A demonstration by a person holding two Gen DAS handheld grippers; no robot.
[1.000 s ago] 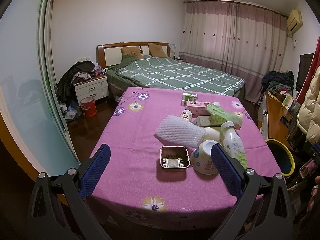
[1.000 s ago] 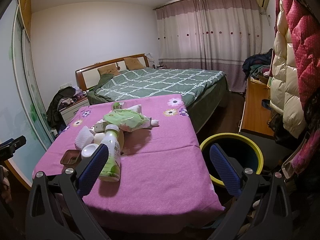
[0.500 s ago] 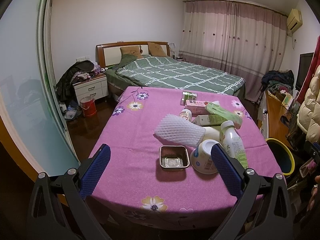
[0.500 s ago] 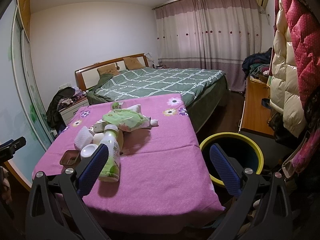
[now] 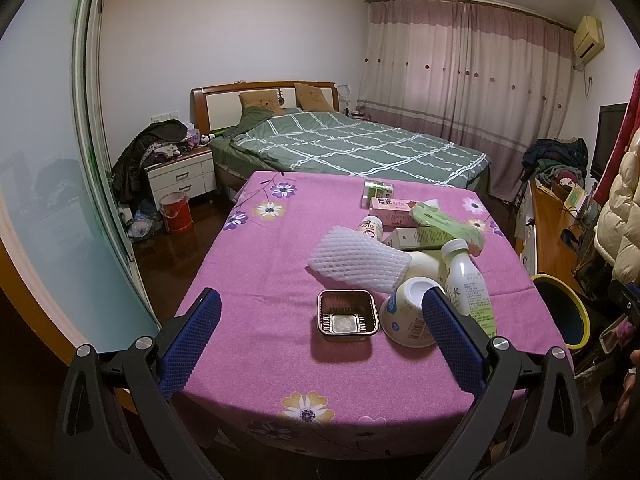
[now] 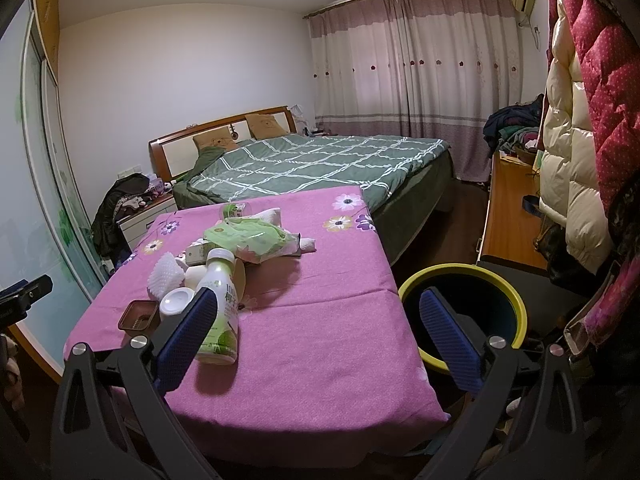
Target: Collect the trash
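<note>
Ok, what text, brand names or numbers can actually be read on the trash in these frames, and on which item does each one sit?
"100%" and "椰子": label of the upright white drink bottle.
"G10" (uncertain): lid of the small jar.
Pink carton: print too small to read.
Green-and-white carton: blurred.
Overturned white cup: barcode and small print, unreadable.
Green can: unreadable.

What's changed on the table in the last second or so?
Almost nothing. Both hand-held grippers, left and right, hang open and empty near the table's front edge; each view shifts only slightly. The bottle, foam net, brown tray and bin stay where they were.
</note>
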